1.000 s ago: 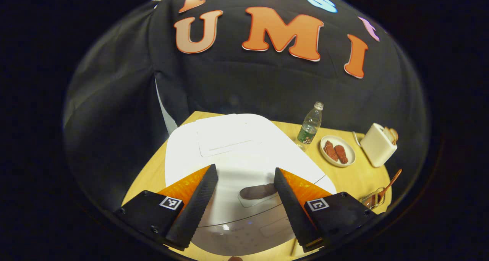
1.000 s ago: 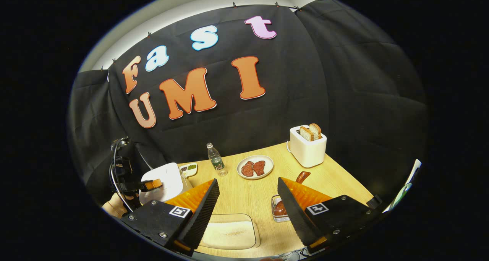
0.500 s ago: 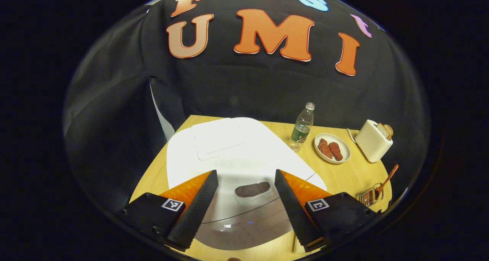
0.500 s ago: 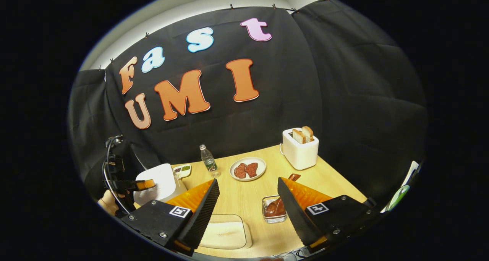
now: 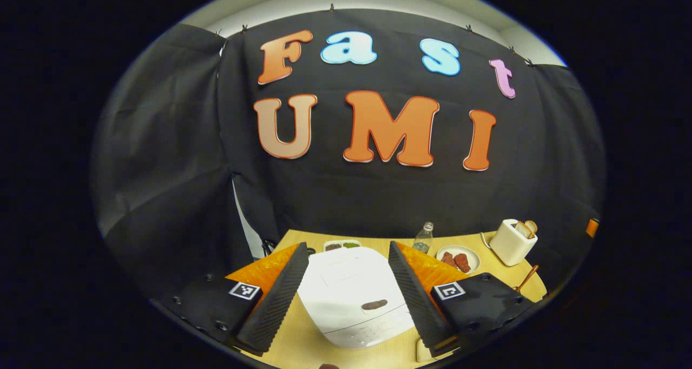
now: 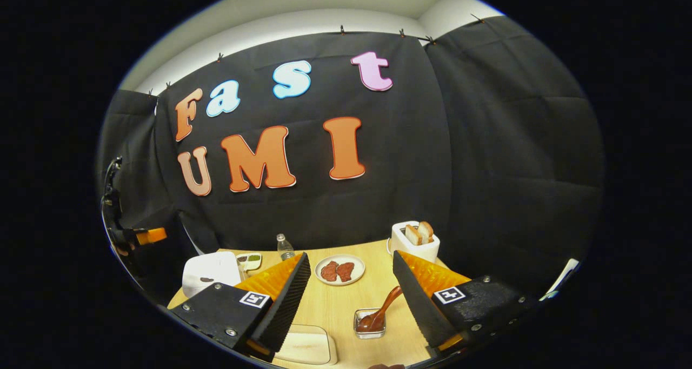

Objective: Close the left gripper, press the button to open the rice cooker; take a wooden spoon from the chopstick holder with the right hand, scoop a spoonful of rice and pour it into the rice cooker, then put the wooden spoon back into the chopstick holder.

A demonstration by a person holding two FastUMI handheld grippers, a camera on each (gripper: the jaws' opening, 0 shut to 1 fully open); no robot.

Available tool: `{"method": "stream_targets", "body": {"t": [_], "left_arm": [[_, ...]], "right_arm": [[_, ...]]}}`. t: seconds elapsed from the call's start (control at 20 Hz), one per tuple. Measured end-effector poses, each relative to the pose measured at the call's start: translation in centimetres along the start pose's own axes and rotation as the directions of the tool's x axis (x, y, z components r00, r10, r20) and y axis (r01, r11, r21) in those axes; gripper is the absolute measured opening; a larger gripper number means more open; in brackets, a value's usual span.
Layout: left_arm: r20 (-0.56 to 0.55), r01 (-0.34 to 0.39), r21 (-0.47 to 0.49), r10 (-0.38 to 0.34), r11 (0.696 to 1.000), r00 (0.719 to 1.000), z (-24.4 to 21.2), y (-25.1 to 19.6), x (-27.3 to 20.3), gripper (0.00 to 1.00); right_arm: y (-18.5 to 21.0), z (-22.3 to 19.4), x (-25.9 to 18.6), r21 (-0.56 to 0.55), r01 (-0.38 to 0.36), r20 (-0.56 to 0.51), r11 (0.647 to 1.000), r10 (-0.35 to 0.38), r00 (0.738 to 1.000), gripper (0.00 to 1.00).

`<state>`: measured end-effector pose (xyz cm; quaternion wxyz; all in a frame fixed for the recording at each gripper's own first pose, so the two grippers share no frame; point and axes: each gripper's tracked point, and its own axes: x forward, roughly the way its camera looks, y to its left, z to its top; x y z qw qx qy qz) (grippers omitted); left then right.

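1. Left gripper view: the left gripper hangs above the table with its fingers spread wide and holding nothing.
2. Between those fingers sits the white cooker, lid shut, its dark button on the near face.
3. Behind the cooker lies a small dish; to the right stand a bottle, a plate with two red pieces, and a toaster with bread in it.
4. Right gripper view: at the far left the cooker rests on the table, then the bottle.
5. A shallow tray of rice lies at the near edge.
6. The right gripper has its fingers parted and empty.
7. Between them stands the holder with the spoon leaning in it.
8. Beyond are the plate and toaster.
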<state>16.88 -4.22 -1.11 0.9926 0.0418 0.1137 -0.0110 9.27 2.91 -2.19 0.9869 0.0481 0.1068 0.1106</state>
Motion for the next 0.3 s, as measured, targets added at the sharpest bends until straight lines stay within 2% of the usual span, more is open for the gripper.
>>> {"method": "stream_targets", "body": {"t": [0.3], "left_arm": [[0.136, -0.049, 0.025, 0.045, 0.998, 0.990, 5.4, 4.4, -7.9, 1.00]], "right_arm": [[-0.6, 4.3, -1.6, -0.066, 0.032, 0.094, 0.997, -0.025, 0.995, 0.95]]}}
